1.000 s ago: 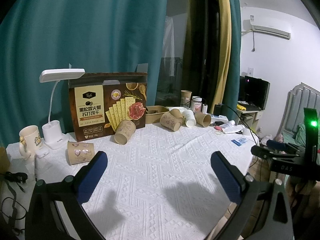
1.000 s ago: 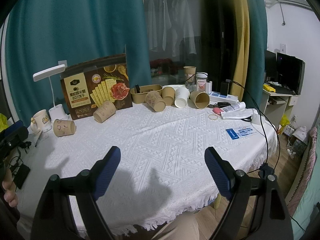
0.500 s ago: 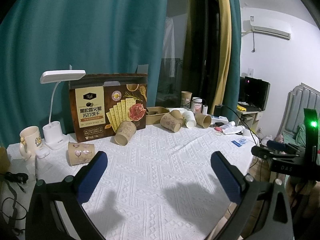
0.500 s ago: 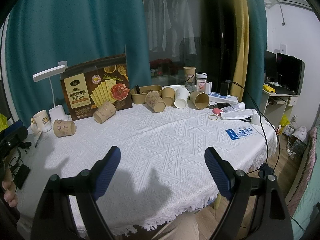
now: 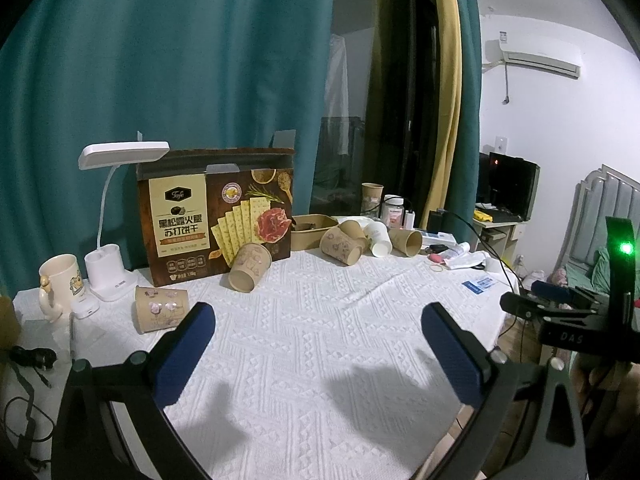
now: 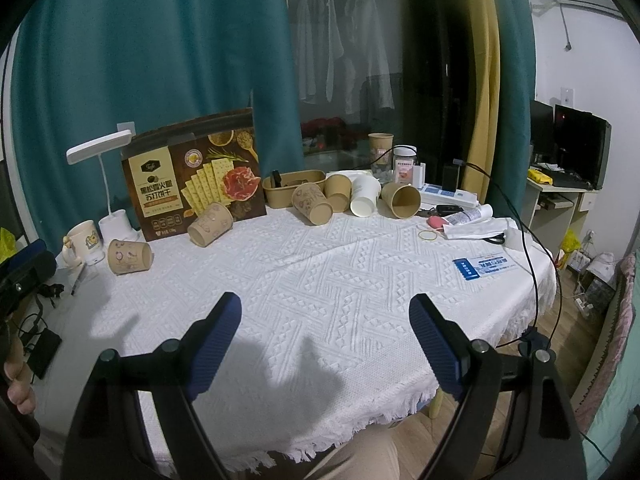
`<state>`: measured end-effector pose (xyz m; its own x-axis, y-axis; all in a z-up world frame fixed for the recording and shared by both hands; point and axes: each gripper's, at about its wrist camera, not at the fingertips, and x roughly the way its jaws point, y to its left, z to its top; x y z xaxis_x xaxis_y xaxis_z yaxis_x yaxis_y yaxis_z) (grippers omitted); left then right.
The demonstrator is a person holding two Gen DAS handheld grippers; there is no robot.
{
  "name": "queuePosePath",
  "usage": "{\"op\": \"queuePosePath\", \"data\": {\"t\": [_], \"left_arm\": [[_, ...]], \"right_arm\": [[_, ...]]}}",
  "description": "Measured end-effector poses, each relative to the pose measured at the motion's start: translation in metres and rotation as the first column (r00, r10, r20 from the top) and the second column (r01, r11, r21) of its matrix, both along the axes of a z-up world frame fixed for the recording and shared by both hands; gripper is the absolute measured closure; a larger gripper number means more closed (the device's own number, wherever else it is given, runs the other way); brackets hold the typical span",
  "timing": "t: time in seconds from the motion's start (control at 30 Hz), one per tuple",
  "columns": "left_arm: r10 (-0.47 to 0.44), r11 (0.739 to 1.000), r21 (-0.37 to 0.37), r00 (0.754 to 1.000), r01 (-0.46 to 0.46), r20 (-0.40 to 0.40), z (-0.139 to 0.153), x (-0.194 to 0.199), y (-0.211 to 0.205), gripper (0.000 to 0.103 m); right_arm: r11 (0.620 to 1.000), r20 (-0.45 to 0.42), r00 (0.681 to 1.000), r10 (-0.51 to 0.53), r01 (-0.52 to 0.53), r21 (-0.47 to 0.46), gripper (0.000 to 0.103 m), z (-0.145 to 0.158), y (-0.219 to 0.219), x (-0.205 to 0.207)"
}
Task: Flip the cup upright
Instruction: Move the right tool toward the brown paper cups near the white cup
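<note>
Several paper cups lie on their sides on the white tablecloth [image 5: 320, 320]. One brown printed cup [image 5: 160, 309] lies at the left, also in the right wrist view [image 6: 130, 257]. Another [image 5: 250, 267] leans by the cracker box, also in the right wrist view [image 6: 210, 224]. A cluster lies at the back: a printed cup [image 6: 312, 204], a brown cup [image 6: 337, 193], a white cup [image 6: 365, 196] and a brown cup [image 6: 401, 201]. My left gripper [image 5: 318, 322] is open and empty above the cloth. My right gripper [image 6: 325, 320] is open and empty, well short of the cups.
A cracker box [image 5: 216, 216], desk lamp [image 5: 116, 216] and mug [image 5: 60, 284] stand at the back left. A brown tray [image 6: 295, 188], upright cup [image 6: 381, 146], jar [image 6: 405, 166], power strip [image 6: 450, 196] and cables sit at the back right. A blue card [image 6: 482, 269] lies near the right edge.
The left wrist view has shifted very slightly. The right gripper and the cups have not moved.
</note>
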<state>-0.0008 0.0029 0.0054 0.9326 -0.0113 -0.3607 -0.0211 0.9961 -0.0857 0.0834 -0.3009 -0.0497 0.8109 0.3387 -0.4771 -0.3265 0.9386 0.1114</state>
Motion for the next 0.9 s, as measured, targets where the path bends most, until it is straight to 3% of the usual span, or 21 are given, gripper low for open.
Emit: {"op": "queuePosePath", "data": {"t": [0.17, 0.4, 0.5, 0.63, 0.73, 0.9], "left_arm": [[-0.022, 0.999, -0.031, 0.999, 0.021, -0.037, -0.001, 0.013, 0.002, 0.000], [-0.021, 1.000, -0.005, 0.989, 0.021, -0.146, -0.014, 0.076, 0.001, 0.000], [-0.071, 0.997, 0.003, 0.967, 0.074, -0.246, -0.024, 0.125, -0.006, 0.000], [-0.135, 0.989, 0.006, 0.934, 0.146, -0.332, -0.033, 0.188, -0.021, 0.000], [-0.203, 0.979, -0.087, 0.903, 0.184, -0.379, -0.041, 0.247, -0.026, 0.000], [-0.214, 0.975, -0.153, 0.883, 0.164, -0.418, -0.050, 0.338, -0.029, 0.000]], "right_arm": [[1.000, -0.016, 1.000, 0.000, 0.000, -0.001, 0.019, -0.005, -0.003, 0.011], [1.000, -0.101, 0.995, -0.026, 0.026, -0.003, 0.019, -0.035, -0.019, 0.081], [0.998, -0.141, 0.988, -0.056, 0.057, 0.004, 0.019, -0.048, -0.036, 0.125], [0.997, -0.131, 0.988, -0.080, 0.080, -0.007, 0.019, -0.055, -0.057, 0.182], [0.996, -0.143, 0.986, -0.088, 0.087, -0.014, 0.019, -0.060, -0.069, 0.225], [0.996, -0.178, 0.981, -0.080, 0.085, 0.016, 0.019, -0.068, -0.083, 0.291]]}}
